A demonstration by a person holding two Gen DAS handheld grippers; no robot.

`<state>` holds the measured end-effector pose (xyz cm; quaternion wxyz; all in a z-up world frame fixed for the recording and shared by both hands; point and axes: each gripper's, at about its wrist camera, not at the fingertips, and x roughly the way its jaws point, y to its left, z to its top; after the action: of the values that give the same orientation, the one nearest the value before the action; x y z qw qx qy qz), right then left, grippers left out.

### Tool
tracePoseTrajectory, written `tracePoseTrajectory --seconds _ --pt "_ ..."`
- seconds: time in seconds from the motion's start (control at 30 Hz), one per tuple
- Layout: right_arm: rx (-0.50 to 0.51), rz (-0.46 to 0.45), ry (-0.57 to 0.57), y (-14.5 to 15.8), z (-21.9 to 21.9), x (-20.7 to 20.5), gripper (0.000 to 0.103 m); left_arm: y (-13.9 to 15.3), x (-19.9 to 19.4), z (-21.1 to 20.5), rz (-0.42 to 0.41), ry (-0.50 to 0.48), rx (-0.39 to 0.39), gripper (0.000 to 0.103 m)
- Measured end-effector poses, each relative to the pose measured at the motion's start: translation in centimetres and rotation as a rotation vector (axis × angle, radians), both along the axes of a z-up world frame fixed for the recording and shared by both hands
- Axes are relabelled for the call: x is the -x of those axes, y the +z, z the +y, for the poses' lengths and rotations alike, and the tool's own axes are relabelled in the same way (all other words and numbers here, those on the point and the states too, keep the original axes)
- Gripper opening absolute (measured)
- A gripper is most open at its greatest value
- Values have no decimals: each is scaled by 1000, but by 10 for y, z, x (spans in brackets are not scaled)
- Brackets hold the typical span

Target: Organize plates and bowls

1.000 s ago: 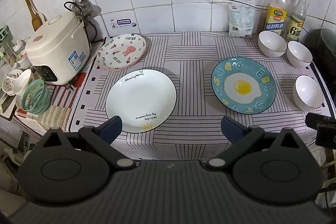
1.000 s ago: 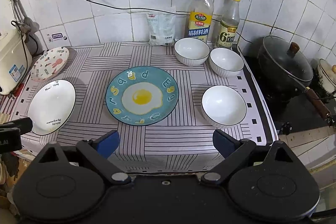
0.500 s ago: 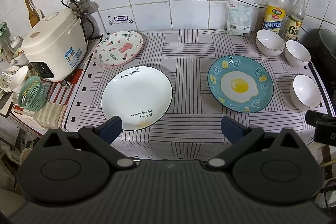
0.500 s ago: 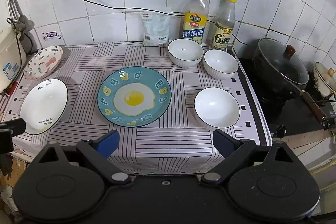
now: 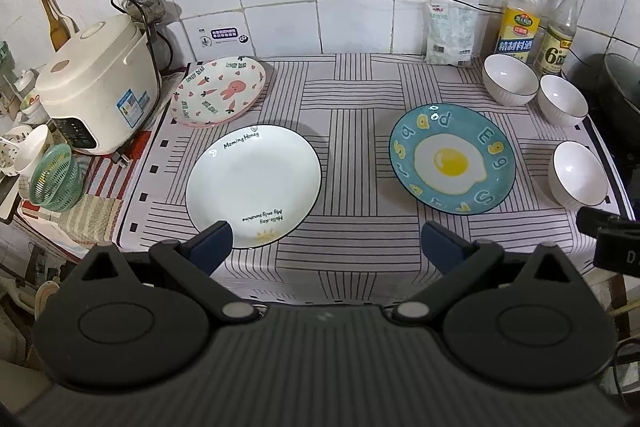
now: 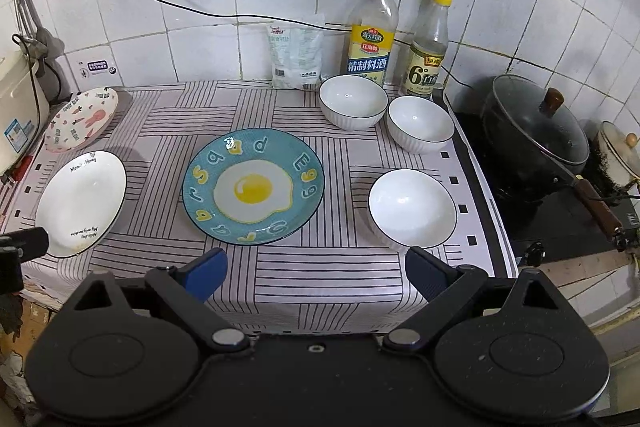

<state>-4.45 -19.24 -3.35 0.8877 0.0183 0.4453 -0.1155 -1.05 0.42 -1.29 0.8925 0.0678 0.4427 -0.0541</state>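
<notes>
Three plates lie on the striped cloth: a pink rabbit plate (image 5: 218,91) at the back left, a white plate (image 5: 253,183) in front of it, and a blue egg plate (image 5: 452,163) (image 6: 253,186) to the right. Three white bowls sit on the right side: two at the back (image 6: 353,106) (image 6: 420,123) and one nearer (image 6: 412,211). My left gripper (image 5: 326,245) is open, empty, over the front edge by the white plate. My right gripper (image 6: 316,273) is open, empty, in front of the egg plate and the near bowl.
A rice cooker (image 5: 96,83) stands at the left with a green basket (image 5: 56,179) beside it. Two bottles (image 6: 370,35) (image 6: 427,53) and a white packet (image 6: 297,53) line the tiled wall. A lidded black pot (image 6: 534,133) sits on the stove at the right.
Both grippers have drifted slightly, the views shifting a little across the counter. The plates and bowls have not moved, and both grippers stay open.
</notes>
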Motion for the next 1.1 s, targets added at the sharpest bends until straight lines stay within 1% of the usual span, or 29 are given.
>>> tracePoseTrajectory --seconds 0.1,0.2,0.33,0.4,0.47,0.53,0.57,0.7,0.8,0.9,0.93,1.03,1.1 --pt "-1 -45 21 2 -3 2 97 -3 -1 -2 -10 -3 20 102" --pt "3 -146 51 1 -8 4 98 -8 -4 -7 -36 -22 41 102" --pt "8 -288 121 -13 -20 -1 98 -23 -18 -18 -58 -31 59 102" --pt "-46 -315 134 -27 -32 -9 98 -35 -30 -23 -50 -23 76 102" --pt "-108 -308 131 -39 -41 -19 98 -48 -42 -28 -34 -22 103 102" --pt "-170 -284 133 -56 -50 -29 96 -62 -52 -36 -32 -22 112 101" --pt "-188 -279 136 -64 -52 -32 94 -70 -56 -40 -31 -23 111 101" --pt "-255 -254 139 -98 -53 -43 92 -104 -79 -54 24 -18 129 100" --pt "-302 -235 137 -121 -53 -53 90 -124 -91 -63 42 -12 123 100" --pt "-300 -193 117 -142 -52 -64 83 -139 -103 -69 67 -4 123 98" --pt "-305 -182 110 -149 -53 -68 79 -143 -107 -70 74 -3 128 98" --pt "-331 -167 91 -163 -56 -75 71 -153 -115 -75 79 2 132 94" --pt "-336 -175 83 -170 -58 -77 66 -160 -122 -79 81 3 136 90"
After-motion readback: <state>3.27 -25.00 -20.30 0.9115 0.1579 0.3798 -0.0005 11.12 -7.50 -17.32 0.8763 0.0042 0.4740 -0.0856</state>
